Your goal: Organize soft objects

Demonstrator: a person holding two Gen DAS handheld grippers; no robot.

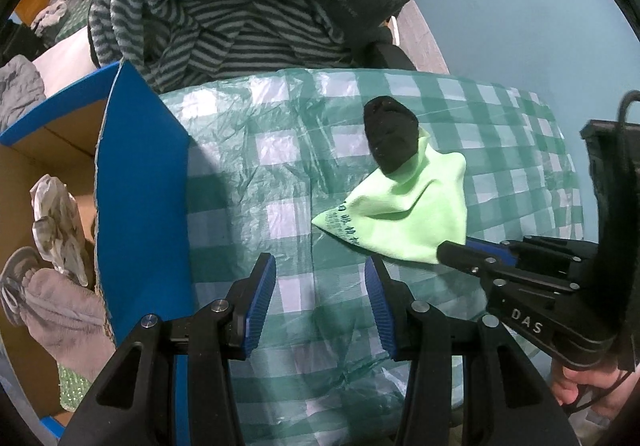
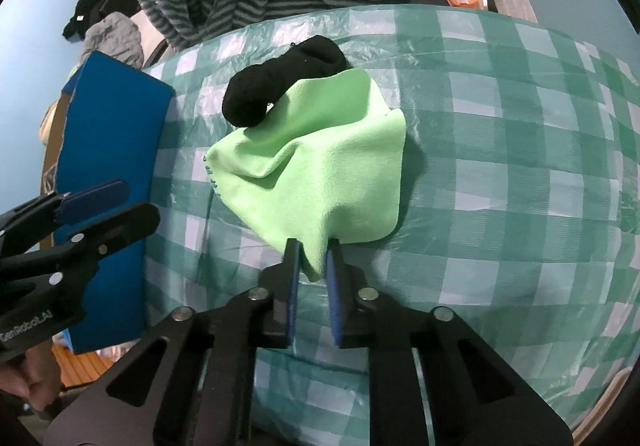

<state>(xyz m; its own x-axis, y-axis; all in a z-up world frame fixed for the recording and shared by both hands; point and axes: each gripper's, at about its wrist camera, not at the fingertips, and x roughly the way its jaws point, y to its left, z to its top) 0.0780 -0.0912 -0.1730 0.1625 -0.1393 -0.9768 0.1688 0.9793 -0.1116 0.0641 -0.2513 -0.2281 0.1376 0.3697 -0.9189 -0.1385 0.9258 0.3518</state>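
A light green cloth point(image 2: 320, 166) lies on the green checked table cover point(image 2: 500, 166), with a black sock point(image 2: 272, 82) resting on its far edge. My right gripper point(image 2: 313, 250) is shut on the cloth's near corner. In the left wrist view the cloth point(image 1: 404, 210) and sock point(image 1: 390, 134) lie ahead to the right, and the right gripper point(image 1: 452, 250) holds the cloth's edge. My left gripper point(image 1: 320, 274) is open and empty above the cover, beside the blue box point(image 1: 140, 206).
The blue cardboard box stands at the left, holding grey and patterned soft items point(image 1: 60, 246). A pile of striped and dark fleece clothes point(image 1: 224, 26) lies behind the table. The blue box also shows in the right wrist view point(image 2: 108, 150).
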